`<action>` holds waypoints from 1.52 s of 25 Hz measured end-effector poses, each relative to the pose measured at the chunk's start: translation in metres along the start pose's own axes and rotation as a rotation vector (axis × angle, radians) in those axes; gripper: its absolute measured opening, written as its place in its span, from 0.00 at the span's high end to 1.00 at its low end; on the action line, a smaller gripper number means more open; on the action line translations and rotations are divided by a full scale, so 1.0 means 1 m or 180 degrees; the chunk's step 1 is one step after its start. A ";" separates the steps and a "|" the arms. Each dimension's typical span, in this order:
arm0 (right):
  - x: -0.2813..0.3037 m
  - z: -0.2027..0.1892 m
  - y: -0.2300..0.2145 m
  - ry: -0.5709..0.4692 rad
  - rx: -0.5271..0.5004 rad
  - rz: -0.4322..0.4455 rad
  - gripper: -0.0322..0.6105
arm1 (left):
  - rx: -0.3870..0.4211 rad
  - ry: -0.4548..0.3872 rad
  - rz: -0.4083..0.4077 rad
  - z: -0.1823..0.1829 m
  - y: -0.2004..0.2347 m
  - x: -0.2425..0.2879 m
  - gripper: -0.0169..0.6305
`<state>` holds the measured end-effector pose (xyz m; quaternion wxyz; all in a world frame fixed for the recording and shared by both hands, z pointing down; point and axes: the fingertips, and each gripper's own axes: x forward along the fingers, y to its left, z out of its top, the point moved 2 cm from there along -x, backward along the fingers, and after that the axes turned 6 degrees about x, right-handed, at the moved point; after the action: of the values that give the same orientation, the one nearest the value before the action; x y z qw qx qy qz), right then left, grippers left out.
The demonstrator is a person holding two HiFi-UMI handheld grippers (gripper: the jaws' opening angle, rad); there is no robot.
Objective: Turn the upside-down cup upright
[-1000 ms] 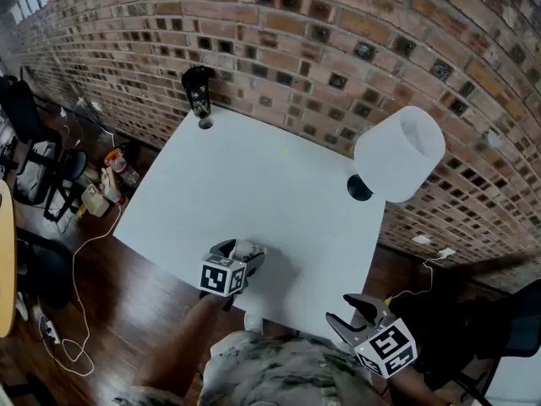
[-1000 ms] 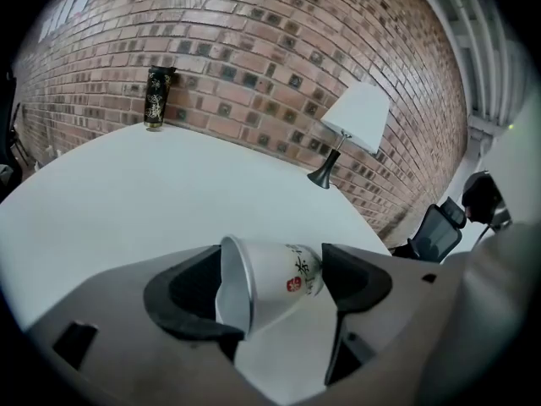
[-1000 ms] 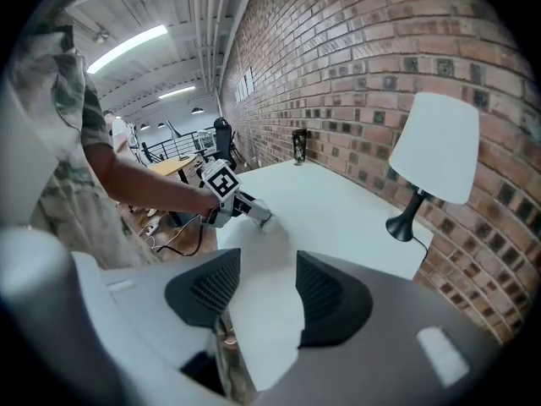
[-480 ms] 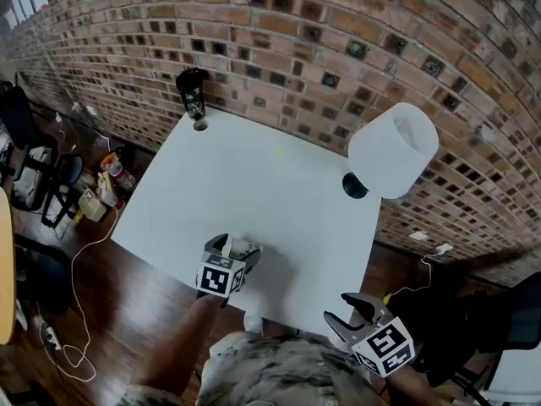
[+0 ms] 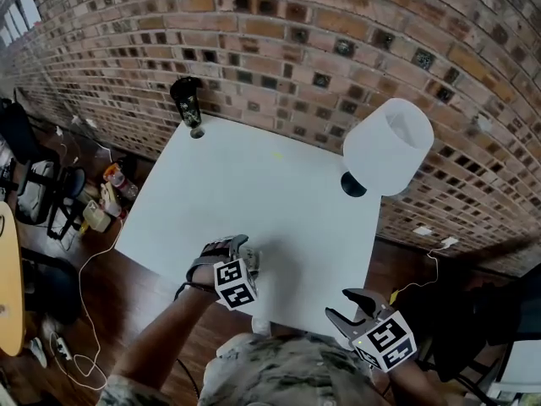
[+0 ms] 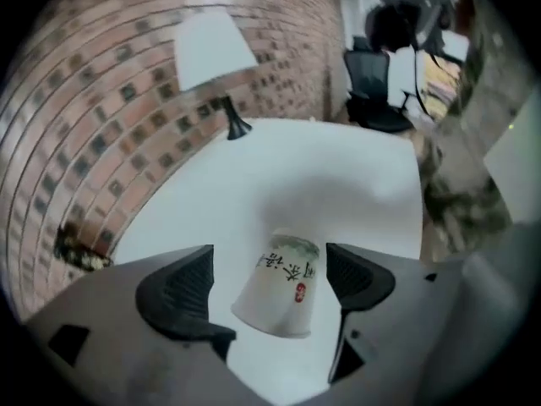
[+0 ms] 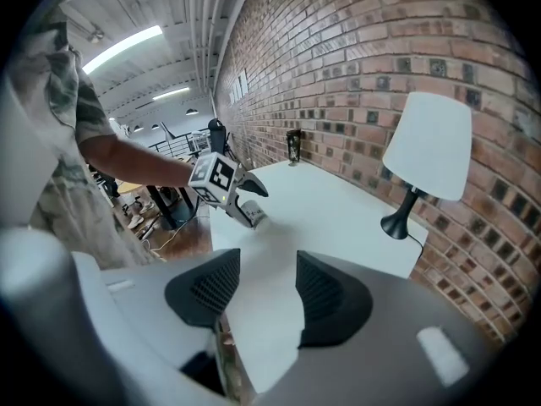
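White paper cup (image 6: 279, 286) with a green band and red-and-dark print sits between the two pads of the left gripper (image 5: 228, 248), close to the near edge of the desk (image 5: 254, 176), left of its middle. The jaws are opening, with a gap on each side of the cup, so neither pad presses on it. The cup's wide end faces the gripper and its narrow, green-banded end points away; the blur hides whether the wide end is open. The bare left forearm (image 5: 161, 337) reaches up from below the near edge, its gripper aimed steeply down. The right gripper (image 5: 348, 305) hangs at the near right corner, pads apart and empty. A white-shaded lamp (image 5: 387, 146) stands at the far right corner, a dark container (image 5: 186, 100) at the far left.
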<state>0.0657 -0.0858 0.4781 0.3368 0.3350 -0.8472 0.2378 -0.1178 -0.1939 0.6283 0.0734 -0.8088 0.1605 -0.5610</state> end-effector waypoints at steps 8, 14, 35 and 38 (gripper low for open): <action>0.002 -0.003 0.000 0.0030 0.0027 0.0021 0.63 | 0.1032 0.0769 -0.0366 -0.012 -0.023 0.039 0.43; -0.001 -0.013 -0.002 0.0049 0.0097 -0.0016 0.63 | 0.0862 0.0579 -0.0388 -0.002 -0.021 0.039 0.49; -0.011 -0.008 -0.004 0.0339 -0.0075 -0.0132 0.63 | -0.1691 -0.1732 0.0466 0.038 0.028 0.022 0.50; -0.009 -0.006 -0.001 0.0371 -0.0123 -0.0132 0.63 | -0.1797 -0.1834 0.0486 0.030 0.025 0.024 0.50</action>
<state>0.0736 -0.0793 0.4756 0.3968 0.3315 -0.8235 0.2335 -0.0870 -0.2271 0.6315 -0.0680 -0.9069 0.3405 -0.2385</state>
